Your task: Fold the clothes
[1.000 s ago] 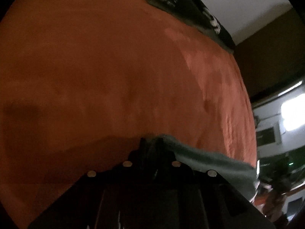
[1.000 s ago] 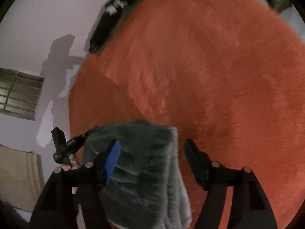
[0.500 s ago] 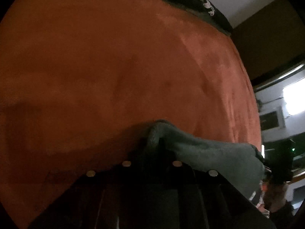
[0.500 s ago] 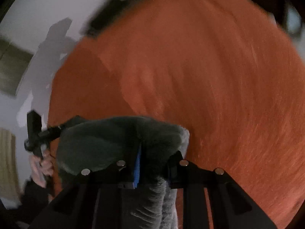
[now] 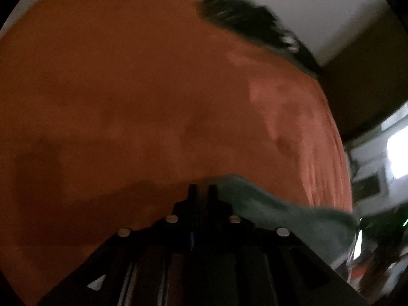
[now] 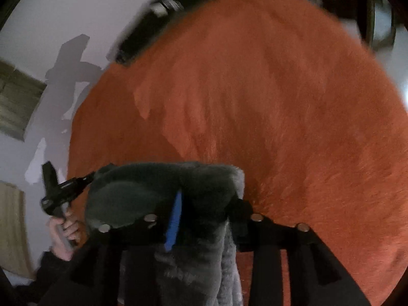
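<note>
Grey garment (image 6: 163, 193) pinched by both grippers over blanket (image 6: 280, 102).

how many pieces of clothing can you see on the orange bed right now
2. A fuzzy grey garment at the near edge, held by both hand-held grippers; a dark pile of clothing at the far edge, which may hide more pieces.

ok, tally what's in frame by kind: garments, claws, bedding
Grey fleece garment: 1, pinched by the left claw and the right claw
Dark garments along the far edge: 1 blurred heap, count within unclear
Claws: 2
Orange blanket: 1
Total: 5
</note>
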Tool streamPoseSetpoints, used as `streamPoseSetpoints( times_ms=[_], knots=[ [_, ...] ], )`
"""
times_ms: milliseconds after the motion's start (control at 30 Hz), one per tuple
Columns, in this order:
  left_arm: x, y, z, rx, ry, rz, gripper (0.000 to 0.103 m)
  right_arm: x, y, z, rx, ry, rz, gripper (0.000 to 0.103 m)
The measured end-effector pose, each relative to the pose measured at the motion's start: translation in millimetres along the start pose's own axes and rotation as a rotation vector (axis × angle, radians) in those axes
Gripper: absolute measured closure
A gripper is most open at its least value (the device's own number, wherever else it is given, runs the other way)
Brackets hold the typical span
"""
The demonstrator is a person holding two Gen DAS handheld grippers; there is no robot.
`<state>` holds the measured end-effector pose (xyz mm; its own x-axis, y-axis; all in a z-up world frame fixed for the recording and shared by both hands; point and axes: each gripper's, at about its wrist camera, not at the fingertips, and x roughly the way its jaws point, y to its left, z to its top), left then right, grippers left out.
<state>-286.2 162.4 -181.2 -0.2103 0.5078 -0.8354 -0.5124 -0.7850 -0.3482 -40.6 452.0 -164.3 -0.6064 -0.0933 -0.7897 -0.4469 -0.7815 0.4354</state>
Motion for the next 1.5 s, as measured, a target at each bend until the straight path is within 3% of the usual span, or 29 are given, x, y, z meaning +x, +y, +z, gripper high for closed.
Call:
streamPoseSetpoints(
  times_ms=[33,67,100,133,167,200,267,300,333,367,433,467,500,567,600,700,767,867,933,1033,1133,1200,1267,1300,1333,1367,1433,1500],
  knots=[
    [-15.0,-18.1,-8.5,0.068,-0.032,0.013,0.062,-14.2,9.2,-4.6,-0.045,-0.069,-0.047,0.051],
    [-32.1,-36.2,-20.7,0.134,-0.071,0.018,0.054,-28.4,18.4,-9.3,-0.091,-0.137,-0.094,0.043],
    [-43.6,-47.9,-30.7,0.174,-0.097,0.013,0.046,-42.6,27.5,-13.9,-0.136,-0.206,-0.141,0.025],
    [-53.3,-59.4,-41.5,0.212,-0.112,0.004,0.041,-58.0,37.4,-21.8,-0.179,-0.281,-0.216,0.019],
    [-59.4,-70.2,-53.9,0.244,-0.106,-0.012,0.040,-67.7,46.9,-29.9,-0.214,-0.326,-0.226,0.019],
    [-65.6,-81.1,-66.4,0.276,-0.099,-0.029,0.040,-75.5,56.2,-37.9,-0.248,-0.360,-0.214,0.019],
    [-63.8,-99.4,-91.8,0.322,-0.054,-0.067,0.040,-72.1,70.9,-56.7,-0.275,-0.283,-0.052,0.019],
    [-58.4,-106.3,-103.7,0.339,-0.025,-0.079,0.040,-69.1,78.1,-66.3,-0.286,-0.234,0.038,0.021],
    [-51.4,-109.1,-112.6,0.350,-0.003,-0.072,0.040,-60.0,87.0,-78.5,-0.309,-0.180,0.087,0.031],
    [-45.4,-109.2,-120.3,0.354,0.016,-0.061,0.040,-47.0,89.8,-88.6,-0.327,-0.135,0.075,0.036],
    [-31.3,-107.7,-134.8,0.374,0.055,-0.030,0.041,-19.8,91.2,-107.1,-0.359,-0.050,0.020,0.060],
    [-24.7,-104.1,-141.6,0.393,0.059,0.012,0.041,-6.2,91.9,-116.4,-0.374,-0.008,-0.008,0.066],
    [-19.2,-99.5,-146.6,0.400,0.064,0.038,0.041,7.4,92.6,-125.6,-0.389,0.034,-0.035,0.078],
    [-12.6,-86.2,-148.5,0.369,0.079,0.020,0.038,34.5,94.0,-144.1,-0.419,0.119,-0.090,0.096],
    [-9.4,-79.6,-149.4,0.353,0.086,0.010,0.036,40.6,85.4,-147.8,-0.409,0.130,-0.074,0.103],
    [-4.3,-72.3,-153.1,0.352,0.085,0.005,0.035,50.0,57.2,-152.3,-0.362,0.138,0.002,0.103],
    [-13.4,-79.8,-151.9,0.387,0.065,0.041,0.035,47.8,59.8,-150.3,-0.368,0.140,-0.003,0.103],
    [-40.4,-89.1,-152.6,0.402,0.013,0.059,0.034,18.9,75.0,-150.6,-0.429,0.066,-0.037,0.103],
    [-49.8,-90.3,-163.3,0.452,-0.003,0.073,0.034,-4.6,86.6,-162.0,-0.521,-0.011,-0.049,0.103],
    [-41.2,-75.5,-179.9,0.488,0.028,0.119,0.031,4.6,84.9,-177.9,-0.618,0.006,-0.143,0.103],
    [-49.4,-49.3,-186.4,0.389,0.071,0.063,0.030,-1.9,97.5,-203.0,-0.770,-0.055,-0.189,0.103],
    [-65.4,-36.7,-185.7,0.342,0.058,0.063,0.030,-7.4,106.7,-220.2,-0.874,-0.102,-0.216,0.103],
    [-81.9,-22.5,-184.5,0.306,0.040,0.052,0.030,-12.8,116.0,-237.5,-0.978,-0.149,-0.243,0.095],
    [-86.6,-15.5,-183.8,0.293,0.037,0.059,0.030,-15.5,120.7,-246.1,-1.030,-0.172,-0.257,0.074],
    [-90.1,-7.8,-182.5,0.278,0.036,0.070,0.030,-18.3,125.3,-254.7,-1.082,-0.196,-0.271,0.037],
    [-91.6,0.5,-182.2,0.263,0.038,0.086,0.030,-21.0,129.9,-263.3,-1.134,-0.220,-0.284,0.026],
    [-91.5,14.0,-184.2,0.218,0.043,0.107,0.030,-26.4,139.2,-280.6,-1.237,-0.269,-0.311,0.023],
    [-88.2,26.8,-182.1,0.159,0.052,0.124,0.030,-5.9,150.0,-312.6,-1.413,-0.308,-0.401,0.023]
  ],
)
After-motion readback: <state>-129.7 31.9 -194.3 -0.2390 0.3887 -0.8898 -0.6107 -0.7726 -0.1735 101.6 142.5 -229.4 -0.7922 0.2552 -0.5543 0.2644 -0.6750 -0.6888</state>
